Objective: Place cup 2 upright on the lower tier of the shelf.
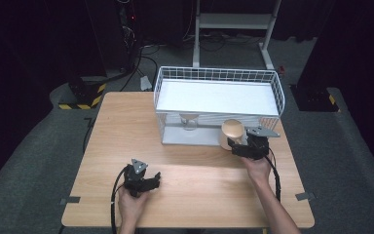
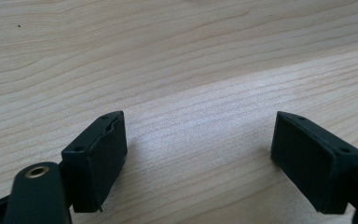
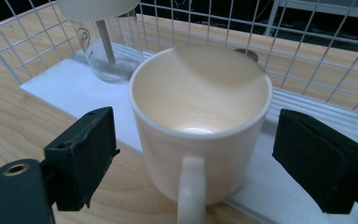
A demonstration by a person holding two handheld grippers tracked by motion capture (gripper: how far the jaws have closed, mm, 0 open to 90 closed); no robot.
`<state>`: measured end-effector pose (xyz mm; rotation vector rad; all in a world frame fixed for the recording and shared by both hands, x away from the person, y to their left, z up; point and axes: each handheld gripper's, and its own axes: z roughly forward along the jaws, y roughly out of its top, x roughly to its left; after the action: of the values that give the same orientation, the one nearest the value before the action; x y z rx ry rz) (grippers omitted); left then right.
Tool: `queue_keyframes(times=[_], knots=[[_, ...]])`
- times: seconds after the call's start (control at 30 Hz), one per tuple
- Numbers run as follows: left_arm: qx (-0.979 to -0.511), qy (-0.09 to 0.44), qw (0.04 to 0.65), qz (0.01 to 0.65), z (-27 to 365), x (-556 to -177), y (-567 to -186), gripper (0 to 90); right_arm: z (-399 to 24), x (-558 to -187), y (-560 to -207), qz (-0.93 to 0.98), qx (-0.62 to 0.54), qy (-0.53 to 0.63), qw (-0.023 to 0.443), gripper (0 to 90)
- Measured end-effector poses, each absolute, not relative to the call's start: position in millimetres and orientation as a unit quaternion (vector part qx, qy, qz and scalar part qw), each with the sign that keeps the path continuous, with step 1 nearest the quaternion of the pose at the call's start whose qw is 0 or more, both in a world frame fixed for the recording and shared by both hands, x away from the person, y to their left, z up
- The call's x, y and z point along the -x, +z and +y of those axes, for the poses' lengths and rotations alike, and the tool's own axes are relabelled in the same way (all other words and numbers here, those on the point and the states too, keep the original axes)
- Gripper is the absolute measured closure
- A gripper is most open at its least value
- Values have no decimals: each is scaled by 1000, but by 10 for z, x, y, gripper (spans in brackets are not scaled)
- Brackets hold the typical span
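the right gripper [image 3: 193, 158] faces a cream mug [image 3: 200, 126] that stands upright between its two black jaws, handle turned straight back toward the gripper. the jaws stand apart on either side of the mug wall with a clear gap at each pad, so nothing is gripped yet; they bracket the cup rather than pinch it. in the high view the right gripper [image 1: 238, 145] sits at the front right corner of the white wire rack [image 1: 278, 92], with the mug [image 1: 232, 132] just ahead of its tips, at the edge of the rack's lower white shelf [image 3: 65, 88]. the mug looks to straddle that shelf edge and the wooden table [image 1: 199, 185], though the exact footing is hard to tell.

beyond the left jaw, deeper on the same shelf, a clear glass [image 3: 107, 56] stands well apart from the mug. approaching with the handle centred in the gap probably keeps it out of the pads' way, so they can close on the round wall.

the left gripper [image 2: 198, 154] is parked over bare wood, jaws open and empty, with only table grain between them. in the high view the left gripper [image 1: 148, 183] rests near the front of the table, far from the rack, likely kept aside so the right hand has room.

the step in hand seems to be taking hold of the mug at the rack's lower shelf.
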<state>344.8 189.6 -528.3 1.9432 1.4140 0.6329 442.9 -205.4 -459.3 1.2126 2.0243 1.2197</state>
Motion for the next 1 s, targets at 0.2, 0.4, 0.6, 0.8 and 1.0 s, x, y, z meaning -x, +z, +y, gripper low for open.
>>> queue_keyframes(times=[0.2, 0.4, 0.6, 0.8, 1.0], knots=[[-740, 241, 322, 539, 1895, -3447, -5282, 185, -2098, -4301, -4664, 740, -449, 441, 238, 240], [-740, 241, 322, 539, 1896, -3447, -5282, 185, -2108, -4235, -4734, 744, -451, 432, 237, 318], [-740, 241, 322, 539, 1896, -3447, -5282, 185, -2079, -4236, -4784, 748, -459, 419, 232, 362], [-740, 241, 322, 539, 1896, -3448, -5282, 185, -2054, -4265, -4827, 749, -468, 406, 236, 402], [-740, 241, 322, 539, 1896, -3447, -5282, 185, -2032, -4295, -4851, 751, -473, 393, 240, 418]])
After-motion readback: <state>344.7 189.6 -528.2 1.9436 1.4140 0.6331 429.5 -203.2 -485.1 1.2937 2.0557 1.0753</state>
